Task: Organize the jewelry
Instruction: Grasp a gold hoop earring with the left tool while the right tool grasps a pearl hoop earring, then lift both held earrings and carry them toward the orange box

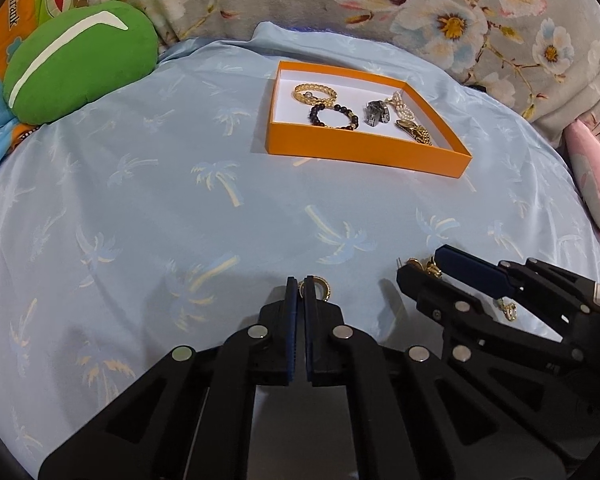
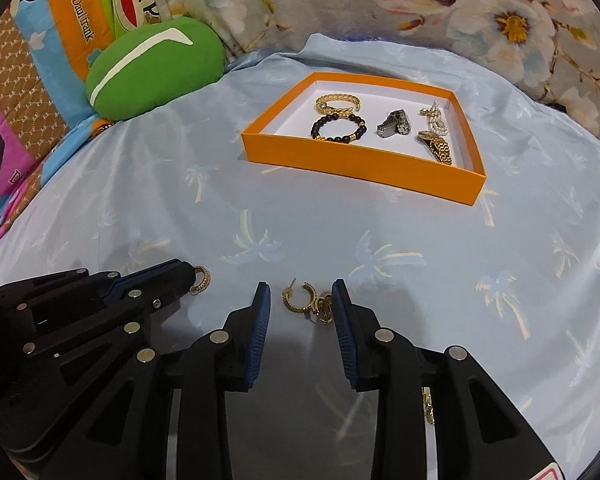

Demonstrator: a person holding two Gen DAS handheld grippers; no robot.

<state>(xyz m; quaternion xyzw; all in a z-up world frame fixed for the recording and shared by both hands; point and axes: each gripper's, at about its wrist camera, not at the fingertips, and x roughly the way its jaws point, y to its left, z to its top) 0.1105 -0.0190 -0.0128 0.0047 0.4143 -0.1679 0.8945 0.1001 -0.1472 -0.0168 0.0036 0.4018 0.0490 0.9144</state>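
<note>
An orange box [image 1: 364, 148] [image 2: 352, 160] lies on the blue palm-print sheet and holds a gold bracelet [image 2: 337, 103], a black bead bracelet [image 2: 338, 128], a silver clasp piece [image 2: 396, 126], a pearl piece [image 2: 436, 120] and a gold watch band [image 2: 438, 148]. My left gripper [image 1: 300, 280] [image 2: 188, 276] is shut on a gold hoop earring [image 1: 323, 289] [image 2: 201, 280]. My right gripper [image 2: 300, 296] [image 1: 420, 264] is open around a second gold hoop earring [image 2: 298, 300] and a small gold charm [image 2: 324, 310] lying on the sheet.
A green cushion [image 1: 80, 64] [image 2: 156, 66] sits at the back left. A floral quilt [image 1: 460, 12] runs along the back. A pink pillow [image 1: 596, 176] lies at the right. Another small gold piece [image 2: 428, 406] lies under the right gripper.
</note>
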